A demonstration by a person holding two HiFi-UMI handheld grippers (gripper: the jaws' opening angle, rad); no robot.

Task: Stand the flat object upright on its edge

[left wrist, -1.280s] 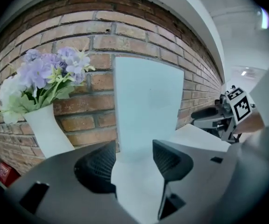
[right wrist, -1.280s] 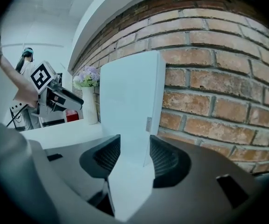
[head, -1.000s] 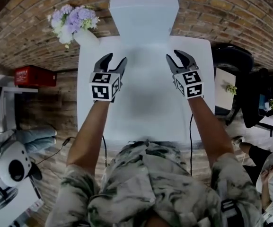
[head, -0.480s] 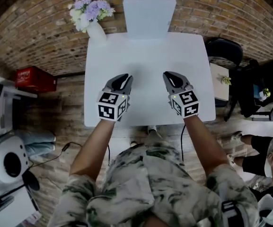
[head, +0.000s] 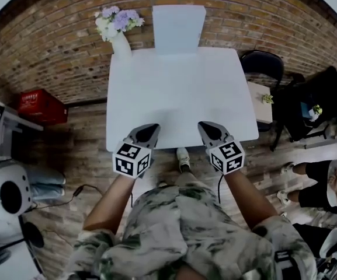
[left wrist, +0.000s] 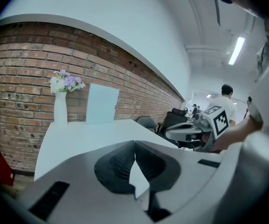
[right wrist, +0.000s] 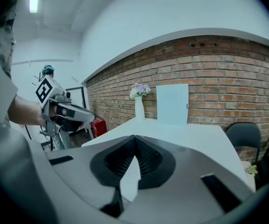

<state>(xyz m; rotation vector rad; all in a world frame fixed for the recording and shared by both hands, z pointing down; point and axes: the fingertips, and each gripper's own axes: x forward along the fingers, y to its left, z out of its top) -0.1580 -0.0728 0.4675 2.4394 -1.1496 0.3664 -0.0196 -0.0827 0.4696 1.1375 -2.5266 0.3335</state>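
No readable text, label or number shows anywhere.

Pale-blue board (head: 179, 29): plain flat rectangle, top centre of my head view. It stands upright on its lower edge at the far edge of the white table (head: 180, 98), with the brick wall (head: 57, 45) behind.
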